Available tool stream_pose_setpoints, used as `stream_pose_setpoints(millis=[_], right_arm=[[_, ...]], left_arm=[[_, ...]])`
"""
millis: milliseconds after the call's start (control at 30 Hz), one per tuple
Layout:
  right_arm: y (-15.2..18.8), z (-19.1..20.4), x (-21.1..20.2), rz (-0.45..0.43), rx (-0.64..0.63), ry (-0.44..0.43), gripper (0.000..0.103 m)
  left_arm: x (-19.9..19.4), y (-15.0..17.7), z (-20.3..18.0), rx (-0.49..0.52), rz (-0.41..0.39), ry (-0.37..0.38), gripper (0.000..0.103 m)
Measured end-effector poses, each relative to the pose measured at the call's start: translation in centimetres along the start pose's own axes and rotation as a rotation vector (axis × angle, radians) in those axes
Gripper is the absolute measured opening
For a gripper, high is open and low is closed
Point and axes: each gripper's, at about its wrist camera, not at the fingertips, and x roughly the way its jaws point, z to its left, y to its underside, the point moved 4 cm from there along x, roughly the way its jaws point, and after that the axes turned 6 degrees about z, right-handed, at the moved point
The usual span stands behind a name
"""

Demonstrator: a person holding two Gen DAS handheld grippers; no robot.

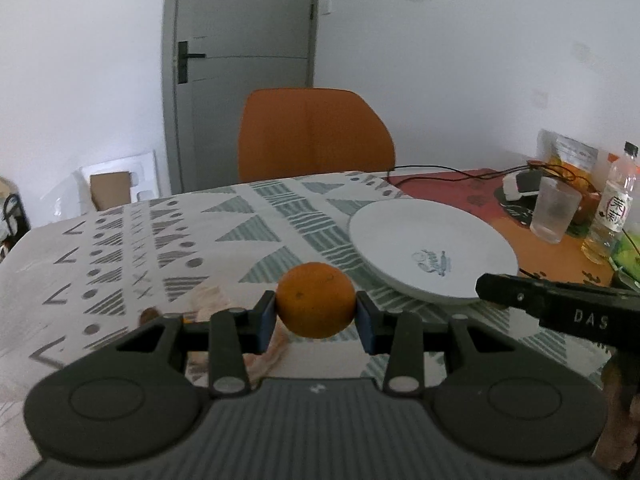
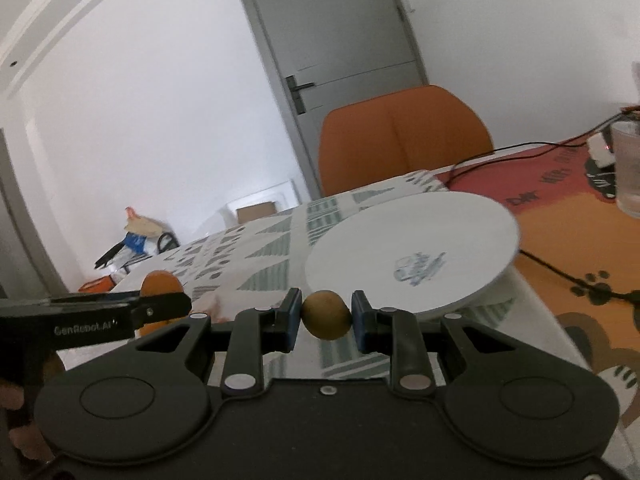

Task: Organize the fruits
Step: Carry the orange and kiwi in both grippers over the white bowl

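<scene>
The left gripper (image 1: 316, 314) is clamped on an orange (image 1: 316, 300), its blue pads (image 1: 266, 318) pressing the fruit's two sides. The orange is round, deep orange, with a finely dimpled skin and a small dark speck on its front; it is held clear above the bench (image 1: 120, 240). The right gripper (image 2: 326, 318) is closed narrowly on a kiwi (image 2: 327, 315), a small brown-green oval with a dull, matte skin, also held off the bench. In the right wrist view the orange shows again at the left, partly hidden behind the left gripper's finger.

Just beyond both fruits lies a white plate (image 1: 400, 232) with a small blue-grey mark at its middle; it rests on a cloth (image 1: 256, 216) printed with grey-green triangles and stripes. To the plate's right, further back, stand a glass (image 1: 555, 212) and a bottle (image 1: 614, 204) on an orange-red mat, with black cables running across it. Behind the bench are an orange chair (image 1: 314, 132) and a grey door (image 1: 244, 40).
</scene>
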Motion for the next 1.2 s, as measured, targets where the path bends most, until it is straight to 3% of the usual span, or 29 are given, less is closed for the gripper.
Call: stream_pose_setpoints(millis=[800,1200], right_arm=[[-1.2,-4.2,0.1,-0.050,0.052,0.053,0.025],[-1.7,-4.4,1.4,-0.043,0.066,0.076,0.025]], left_arm=[[5.6,-3.4,-6.0,0.062,0.010,0.102,0.040],[8.3,-4.0,-6.8,0.059,0.043,0.101,0.040]])
